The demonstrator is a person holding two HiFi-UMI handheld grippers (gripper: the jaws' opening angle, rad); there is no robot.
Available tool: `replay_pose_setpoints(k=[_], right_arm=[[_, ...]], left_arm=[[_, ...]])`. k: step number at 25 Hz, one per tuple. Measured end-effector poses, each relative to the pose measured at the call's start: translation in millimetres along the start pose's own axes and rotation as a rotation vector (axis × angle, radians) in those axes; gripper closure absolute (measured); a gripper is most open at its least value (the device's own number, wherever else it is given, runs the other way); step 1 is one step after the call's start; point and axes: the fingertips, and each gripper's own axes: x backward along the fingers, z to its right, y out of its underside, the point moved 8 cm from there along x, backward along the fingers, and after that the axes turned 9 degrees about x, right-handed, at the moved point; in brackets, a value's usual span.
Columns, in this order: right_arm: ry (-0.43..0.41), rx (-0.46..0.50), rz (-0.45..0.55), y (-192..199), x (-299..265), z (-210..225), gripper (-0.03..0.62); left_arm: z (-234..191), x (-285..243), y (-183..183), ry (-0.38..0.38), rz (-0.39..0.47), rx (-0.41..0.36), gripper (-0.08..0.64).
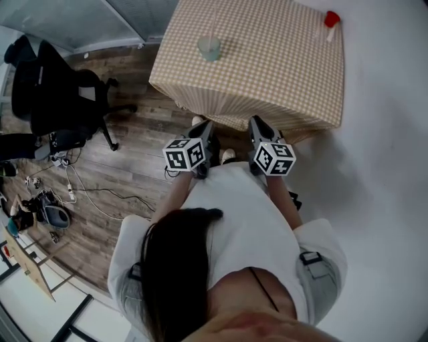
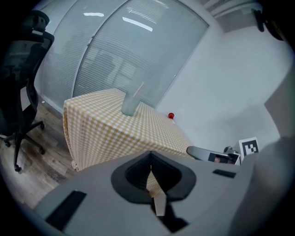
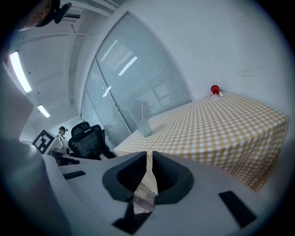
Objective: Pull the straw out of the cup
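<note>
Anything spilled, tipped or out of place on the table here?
Nothing stands out. The cup stands upright on the checked tablecloth, straw in it, no spill visible. A small red object sits at the far corner. The left gripper and right gripper hang short of the tablecloth, fingers together, empty.

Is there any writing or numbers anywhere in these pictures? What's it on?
No words or numbers can be read.
Left cube: black-and-white square pattern, no letters.
Right cube: the same kind of pattern.
Cup: no label visible.
</note>
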Motion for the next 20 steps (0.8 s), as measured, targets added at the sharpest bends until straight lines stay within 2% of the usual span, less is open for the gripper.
replay_pose_setpoints(k=[7,12,13,14,15,20], right_arm=[[0.012,-0.002,0.012,-19,-25,8,0.554],[0.005,-0.014,0.023,-43,-54,6,0.552],[0.006,-0.010,0.027,-48,-61,5,0.546],[0.001,-0.007,0.028,-52,-67,4,0.508],[-0.006,-0.010,0.027,-56,-73,3,0.439],[0.006,-0.011,0.049,-79,-101,2,0.433]], left_arm=[[-9,-12,-30,0.000,0.047,-0.022,0.549],[-26,-20,-65,-0.007,0.087,0.013,0.551],[-30,-23,-74,-0.005,0.095,0.017,0.551],[-33,-26,-81,-0.002,0.102,0.019,0.549],[-36,-28,-89,0.002,0.106,0.021,0.549],[-51,-48,-126,0.013,0.093,0.007,0.549]])
